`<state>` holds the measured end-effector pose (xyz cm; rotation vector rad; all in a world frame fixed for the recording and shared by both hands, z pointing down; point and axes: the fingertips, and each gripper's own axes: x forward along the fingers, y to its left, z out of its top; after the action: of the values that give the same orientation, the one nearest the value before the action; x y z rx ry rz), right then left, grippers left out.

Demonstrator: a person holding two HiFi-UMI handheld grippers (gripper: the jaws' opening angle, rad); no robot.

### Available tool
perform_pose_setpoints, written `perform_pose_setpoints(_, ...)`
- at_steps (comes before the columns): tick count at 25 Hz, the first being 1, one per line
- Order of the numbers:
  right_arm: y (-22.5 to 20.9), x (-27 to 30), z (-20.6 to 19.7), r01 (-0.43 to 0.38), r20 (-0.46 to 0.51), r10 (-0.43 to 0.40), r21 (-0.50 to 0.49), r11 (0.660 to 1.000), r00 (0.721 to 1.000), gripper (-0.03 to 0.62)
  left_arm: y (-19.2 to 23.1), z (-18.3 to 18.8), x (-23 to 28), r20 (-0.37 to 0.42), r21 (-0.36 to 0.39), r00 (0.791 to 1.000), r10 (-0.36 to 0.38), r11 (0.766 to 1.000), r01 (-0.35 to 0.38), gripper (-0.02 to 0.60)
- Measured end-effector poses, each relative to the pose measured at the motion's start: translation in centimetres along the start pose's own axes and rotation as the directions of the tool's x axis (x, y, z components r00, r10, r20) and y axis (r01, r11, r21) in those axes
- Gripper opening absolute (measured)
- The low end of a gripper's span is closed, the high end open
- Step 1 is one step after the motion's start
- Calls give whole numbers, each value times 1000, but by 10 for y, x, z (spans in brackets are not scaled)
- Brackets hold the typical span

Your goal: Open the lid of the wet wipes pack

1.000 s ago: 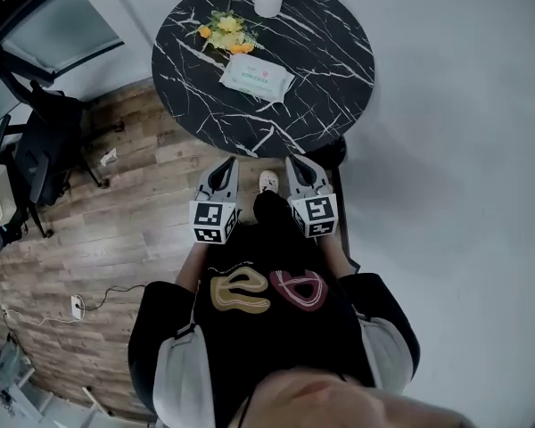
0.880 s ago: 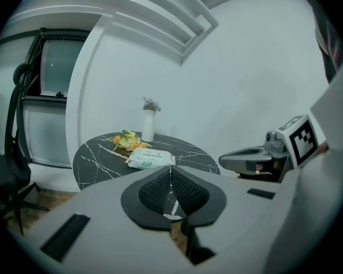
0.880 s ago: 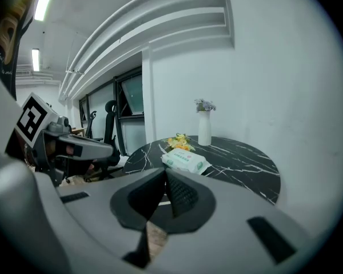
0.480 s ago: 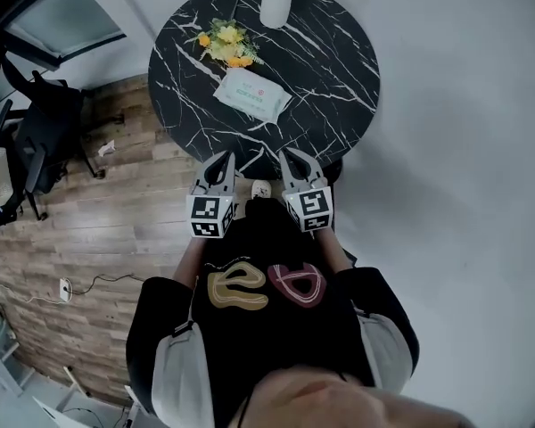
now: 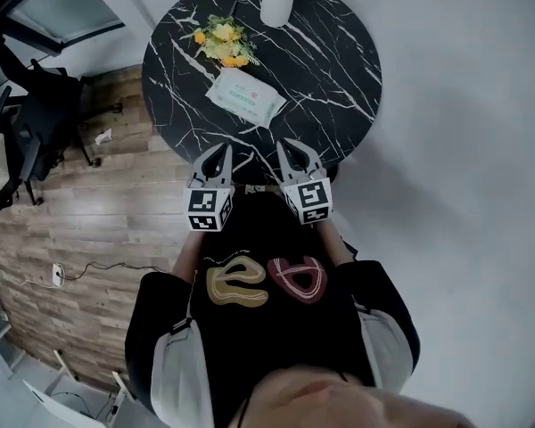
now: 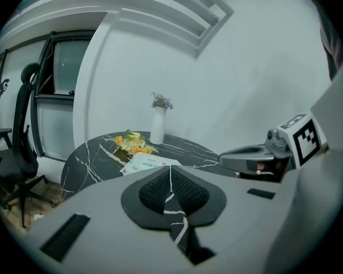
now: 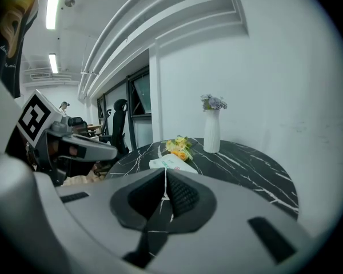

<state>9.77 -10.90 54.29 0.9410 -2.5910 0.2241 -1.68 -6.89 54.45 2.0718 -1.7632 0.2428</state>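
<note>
Black table point(image 5: 339, 69) veined white, pale green-and-white pack point(image 5: 243, 95), white vase point(image 5: 277, 5), yellow and orange flowers point(image 5: 221, 41), brown plank floor point(image 5: 98, 230), black top point(image 5: 276, 355) with tan and red loops

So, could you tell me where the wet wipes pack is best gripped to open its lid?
Probably the lid on top of the wet wipes pack, from above on the near side: the pack lies flat, with flowers at its far side. The lid's free edge is too small to see.
</note>
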Motion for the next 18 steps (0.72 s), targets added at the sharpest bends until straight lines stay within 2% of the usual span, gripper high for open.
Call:
perform_pose_setpoints(10,-11,18,4,-1,-27,1,-2,1000,1000,14,21,24,24,22,7,1000,11,1000,-11,18)
perform_pose_setpoints(14,-16,30,13,29,-22,-29,14,999,999,15,36,28,35,-13,39,1000,18,999,-17,18)
perform_pose_setpoints(18,-15,48,24,33,-30,-33,14,999,999,21,50,34,48,-39,57,999,-10,998,12,18)
